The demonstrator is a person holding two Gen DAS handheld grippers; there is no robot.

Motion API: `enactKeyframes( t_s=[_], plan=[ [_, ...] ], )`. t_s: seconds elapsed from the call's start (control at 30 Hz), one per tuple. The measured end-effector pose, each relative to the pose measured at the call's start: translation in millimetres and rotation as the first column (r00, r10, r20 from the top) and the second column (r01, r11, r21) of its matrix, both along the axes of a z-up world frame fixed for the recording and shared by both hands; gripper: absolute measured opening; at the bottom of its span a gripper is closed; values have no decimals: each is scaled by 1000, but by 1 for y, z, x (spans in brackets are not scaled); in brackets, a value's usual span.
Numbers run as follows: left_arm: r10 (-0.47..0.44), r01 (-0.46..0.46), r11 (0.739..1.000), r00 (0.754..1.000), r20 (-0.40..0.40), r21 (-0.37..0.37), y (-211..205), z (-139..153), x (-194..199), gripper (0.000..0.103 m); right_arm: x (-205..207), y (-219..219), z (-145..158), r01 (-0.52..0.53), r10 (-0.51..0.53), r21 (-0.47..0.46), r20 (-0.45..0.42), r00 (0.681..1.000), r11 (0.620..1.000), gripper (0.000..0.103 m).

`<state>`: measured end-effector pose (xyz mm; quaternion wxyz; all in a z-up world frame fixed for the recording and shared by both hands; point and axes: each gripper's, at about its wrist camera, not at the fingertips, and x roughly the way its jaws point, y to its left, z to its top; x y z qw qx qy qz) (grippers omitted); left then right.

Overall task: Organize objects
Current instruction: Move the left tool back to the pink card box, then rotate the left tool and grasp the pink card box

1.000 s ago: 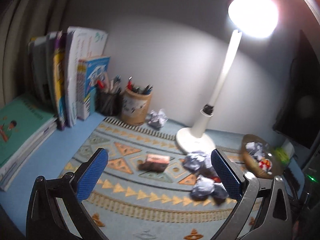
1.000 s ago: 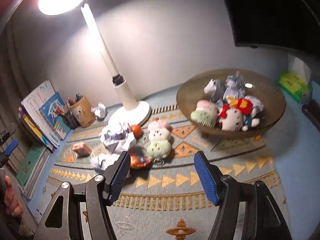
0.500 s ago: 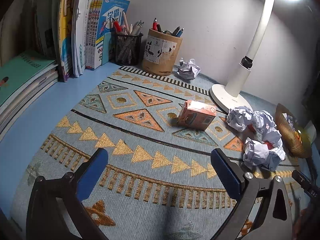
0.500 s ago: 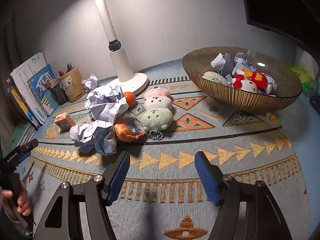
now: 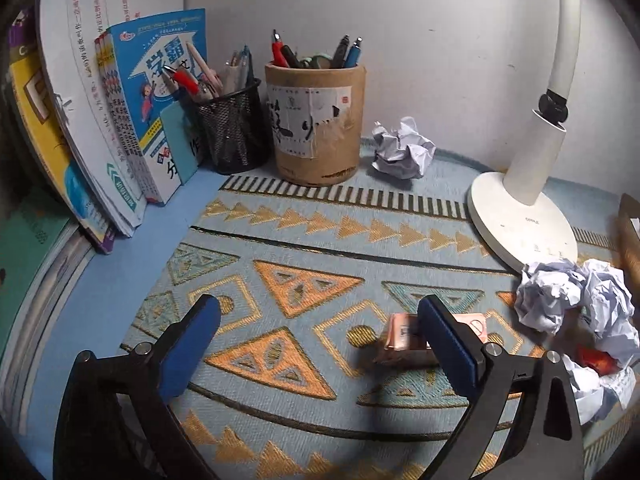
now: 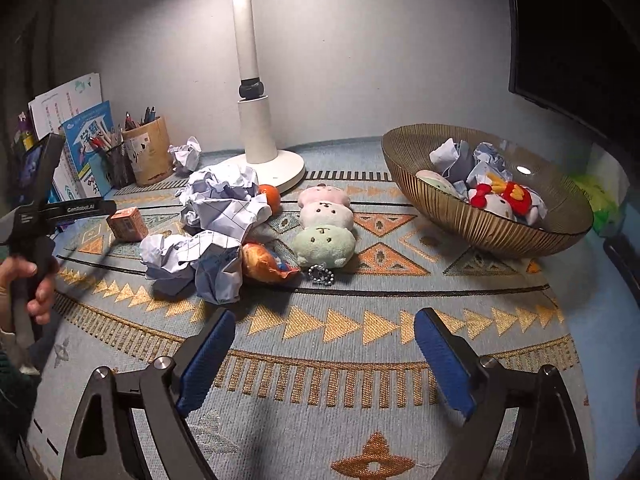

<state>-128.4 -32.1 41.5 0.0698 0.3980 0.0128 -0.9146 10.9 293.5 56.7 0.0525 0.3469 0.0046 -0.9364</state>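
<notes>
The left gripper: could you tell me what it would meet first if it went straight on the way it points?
Probably the bare mat: the left gripper angles down at it, jaws open, with the small box off by one finger.

Right wrist view, left edge: white lettering "GenRobot.AI" along black bar of left gripper (image 6: 80, 208). Left wrist view, upper left: blue workbook (image 5: 160, 92) cover shows big white Chinese characters, "学霸" legible, smaller lines too fine to read. White booklet (image 5: 84, 60) beside it carries vertical Chinese print, not legible in full. Cardboard pen cup (image 5: 316, 120) wears torn paper label with black brush strokes and small red seal, unreadable. Lamp base (image 5: 524, 232): tiny grey brand mark, too small. Small pink box (image 5: 404, 340): print blurred.
</notes>
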Motion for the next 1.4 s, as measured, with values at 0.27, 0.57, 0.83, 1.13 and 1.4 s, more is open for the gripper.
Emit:
enactKeyframes(
  t_s=[0.27,0.57,0.83,1.13,1.4],
  plan=[
    [-184,192,979,976,119,-67,42,-24,45,89,1,1,1,-1,1,-10,-11,1000,1000,90],
    [-227,231,969,973,-49,90,32,5,10,90,2,1,1,3,-3,-8,-12,1000,1000,90],
    [-326,298,869,945,4,394,34,-12,2,90,0,4,1,11,-11,-14,-7,1000,1000,94],
    [-507,431,754,862,21,496,53,-17,54,90,1,6,2,19,-19,-22,-14,1000,1000,95],
    [-353,352,803,931,-92,481,24,15,28,90,1,7,2,19,-20,-21,-9,1000,1000,96]
  ],
)
